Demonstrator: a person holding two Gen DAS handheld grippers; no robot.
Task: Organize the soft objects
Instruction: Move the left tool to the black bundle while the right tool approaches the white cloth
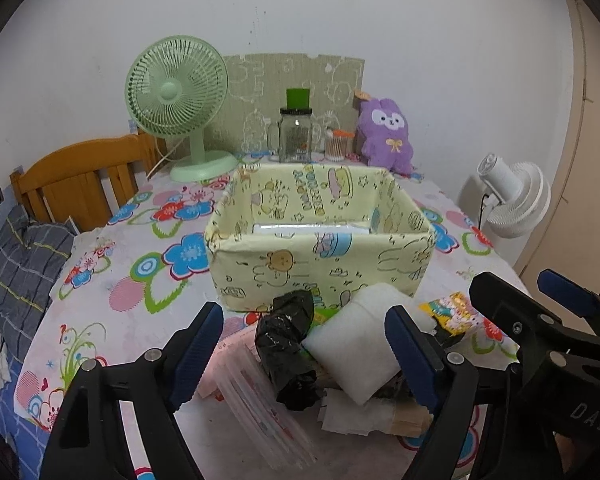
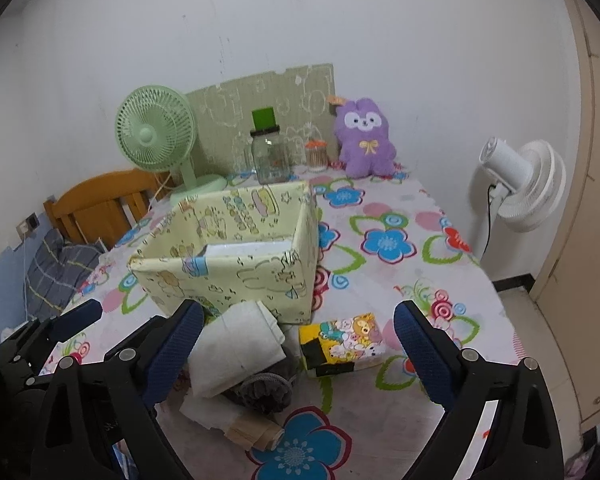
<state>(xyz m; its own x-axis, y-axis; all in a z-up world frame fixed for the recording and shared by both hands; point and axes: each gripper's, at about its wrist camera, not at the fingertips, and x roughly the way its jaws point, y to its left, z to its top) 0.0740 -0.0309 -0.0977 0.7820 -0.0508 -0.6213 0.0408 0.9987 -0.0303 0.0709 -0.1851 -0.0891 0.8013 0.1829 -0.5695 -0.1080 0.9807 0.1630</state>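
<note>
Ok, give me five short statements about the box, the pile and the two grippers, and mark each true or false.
1. The yellow fabric box stands open on the floral tablecloth. True.
2. The left gripper is clamped on the black bag roll. False: its jaws are open, touching nothing.
3. The cartoon-print pack lies inside the box. False: it lies on the cloth in front of it.
4. The right gripper is open and empty. True.
5. The purple plush sits at the far edge by the wall. True.
</note>
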